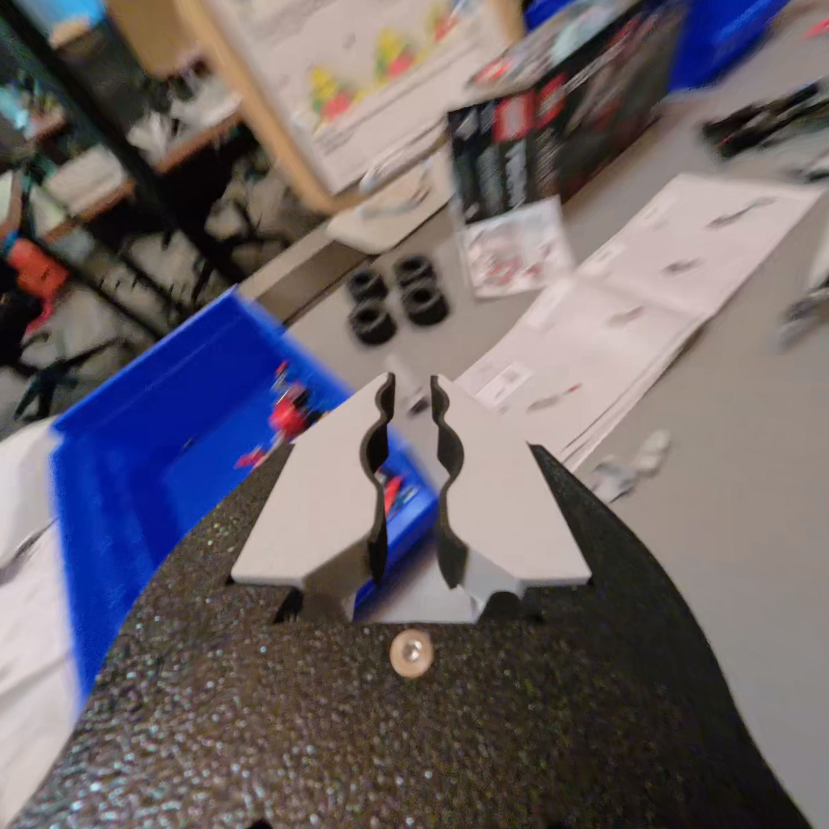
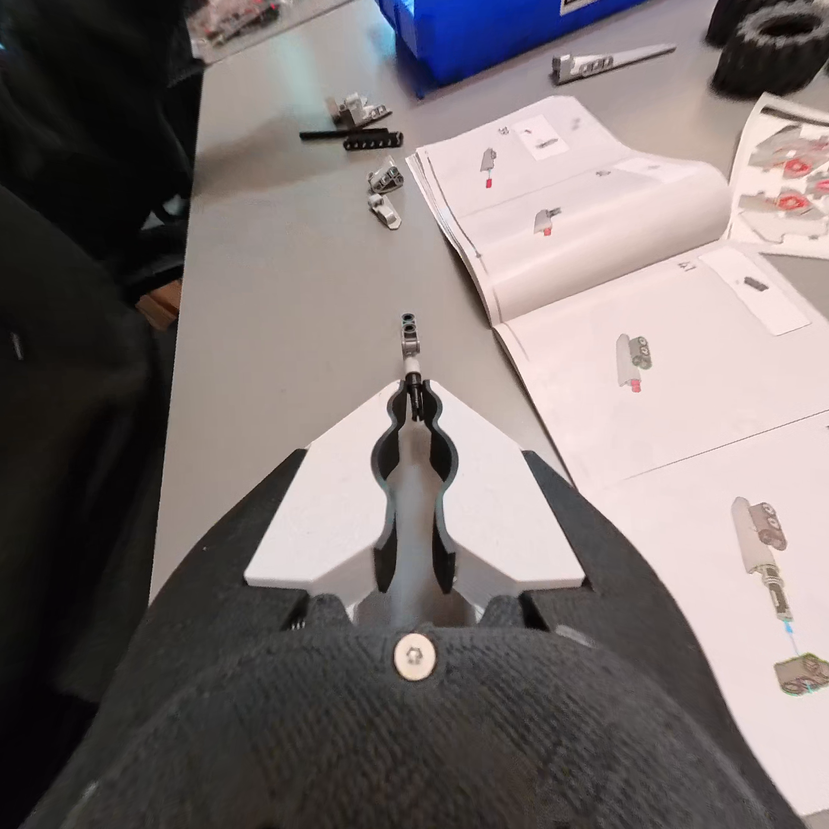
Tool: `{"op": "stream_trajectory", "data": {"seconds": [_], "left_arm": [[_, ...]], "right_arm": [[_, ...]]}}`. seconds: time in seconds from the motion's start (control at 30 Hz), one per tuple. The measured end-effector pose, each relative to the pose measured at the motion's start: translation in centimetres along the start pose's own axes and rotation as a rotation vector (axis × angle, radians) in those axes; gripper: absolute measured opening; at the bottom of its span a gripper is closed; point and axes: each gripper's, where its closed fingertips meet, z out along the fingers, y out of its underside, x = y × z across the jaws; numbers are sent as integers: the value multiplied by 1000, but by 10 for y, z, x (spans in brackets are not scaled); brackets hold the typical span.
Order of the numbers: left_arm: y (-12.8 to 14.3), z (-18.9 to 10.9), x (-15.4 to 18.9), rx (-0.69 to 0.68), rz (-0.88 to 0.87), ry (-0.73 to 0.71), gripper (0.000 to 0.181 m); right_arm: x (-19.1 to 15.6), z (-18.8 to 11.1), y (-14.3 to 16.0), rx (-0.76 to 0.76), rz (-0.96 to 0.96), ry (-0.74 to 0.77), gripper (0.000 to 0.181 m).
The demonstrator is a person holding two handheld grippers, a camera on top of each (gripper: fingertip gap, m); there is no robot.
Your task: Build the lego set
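Note:
My right gripper [image 2: 413,385] is shut on a small lego assembly [image 2: 410,347]: a black pin end sits between the tips, with white, grey and black connector parts sticking out forward above the grey table [image 2: 278,287]. My left gripper [image 1: 412,381] is open and empty, its fingertips a narrow gap apart, held above the corner of a blue bin [image 1: 170,430] with red and black lego parts inside. The open instruction booklet [image 2: 664,359] lies right of the right gripper and also shows in the blurred left wrist view [image 1: 628,305].
Loose grey and black lego pieces [image 2: 383,193] lie far ahead on the table, beside a black beam [image 2: 372,139]. Black tyres [image 1: 397,296] stand past the booklet, also top right [image 2: 771,49]. A dark lego box [image 1: 551,130] and a sticker sheet [image 2: 789,179] are nearby. A person in dark clothing [image 2: 80,314] is at the left.

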Motion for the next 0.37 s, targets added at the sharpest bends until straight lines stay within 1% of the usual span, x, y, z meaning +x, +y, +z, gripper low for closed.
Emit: {"op": "stream_trajectory", "data": {"seconds": [0.07, 0.17, 0.27, 0.37], "left_arm": [[30, -11, -40, -145, -26, -7, 17], [73, -12, -69, -378, -32, 112, 26], [104, 1, -83, -545, 72, 226, 28], [123, 22, -79, -612, 171, 380, 26]], "right_arm": [[-1, 1, 1, -12, 19, -24, 5], [-1, 4, 5, -39, 56, -56, 5], [-2, 7, 9, -75, 76, -78, 5], [-1, 11, 14, -111, 88, -80, 5]]}}
